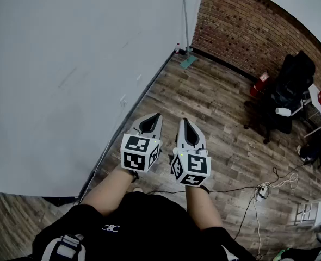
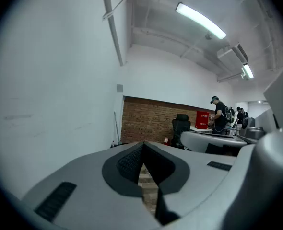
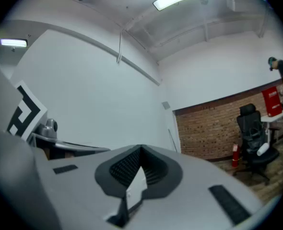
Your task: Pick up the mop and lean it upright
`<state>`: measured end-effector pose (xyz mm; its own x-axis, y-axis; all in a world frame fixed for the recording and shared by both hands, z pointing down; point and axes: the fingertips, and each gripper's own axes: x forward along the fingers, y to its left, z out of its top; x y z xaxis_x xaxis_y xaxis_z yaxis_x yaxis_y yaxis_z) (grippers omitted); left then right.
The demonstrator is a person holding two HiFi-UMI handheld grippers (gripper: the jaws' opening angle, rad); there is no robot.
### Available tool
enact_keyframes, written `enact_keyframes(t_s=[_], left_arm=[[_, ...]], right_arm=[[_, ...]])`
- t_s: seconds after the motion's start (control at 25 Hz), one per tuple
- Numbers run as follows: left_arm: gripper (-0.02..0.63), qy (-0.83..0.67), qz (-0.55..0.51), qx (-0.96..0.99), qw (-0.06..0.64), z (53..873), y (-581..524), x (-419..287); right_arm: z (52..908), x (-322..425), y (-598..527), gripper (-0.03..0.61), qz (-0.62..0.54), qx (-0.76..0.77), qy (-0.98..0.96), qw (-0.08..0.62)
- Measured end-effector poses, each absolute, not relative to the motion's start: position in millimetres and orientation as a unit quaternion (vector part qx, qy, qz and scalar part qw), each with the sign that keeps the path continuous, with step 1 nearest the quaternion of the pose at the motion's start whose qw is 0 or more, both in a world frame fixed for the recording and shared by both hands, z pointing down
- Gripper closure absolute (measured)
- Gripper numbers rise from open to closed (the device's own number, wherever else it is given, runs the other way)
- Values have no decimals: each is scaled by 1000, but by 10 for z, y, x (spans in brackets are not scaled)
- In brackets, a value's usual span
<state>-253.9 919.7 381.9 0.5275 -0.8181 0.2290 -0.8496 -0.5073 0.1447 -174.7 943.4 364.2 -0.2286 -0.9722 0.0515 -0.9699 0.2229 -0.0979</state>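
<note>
Wooden floor (image 1: pixel 204 107) stretches to the far corner, where the mop (image 1: pixel 186 34) leans upright by the white wall (image 1: pixel 68 64). An office chair (image 1: pixel 291 86) stands far right. The left claw (image 1: pixel 158 116) and right claw (image 1: pixel 184 120), side by side, are both clenched on nothing.

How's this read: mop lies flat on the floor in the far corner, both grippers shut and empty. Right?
Wrong on the mop: it stands upright, leaning in the far corner between the white wall and the brick wall. The head view shows this. The left gripper and right gripper are shut and empty.
</note>
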Motion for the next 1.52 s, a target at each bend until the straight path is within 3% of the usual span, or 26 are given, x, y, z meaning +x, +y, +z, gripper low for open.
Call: enact_keyframes(t_s=[1.0, 1.28, 1.52], left_arm=[[617, -437, 88, 887, 120, 3977, 9202, -1610], [617, -425, 89, 894, 114, 4141, 8681, -1434], [617, -425, 73, 890, 149, 4256, 7749, -1366]], right_arm=[[3835, -857, 9536, 568, -77, -643, 762, 18], [4003, -732, 9004, 569, -79, -646, 759, 16], [4090, -645, 8090, 568, -93, -640, 763, 8]])
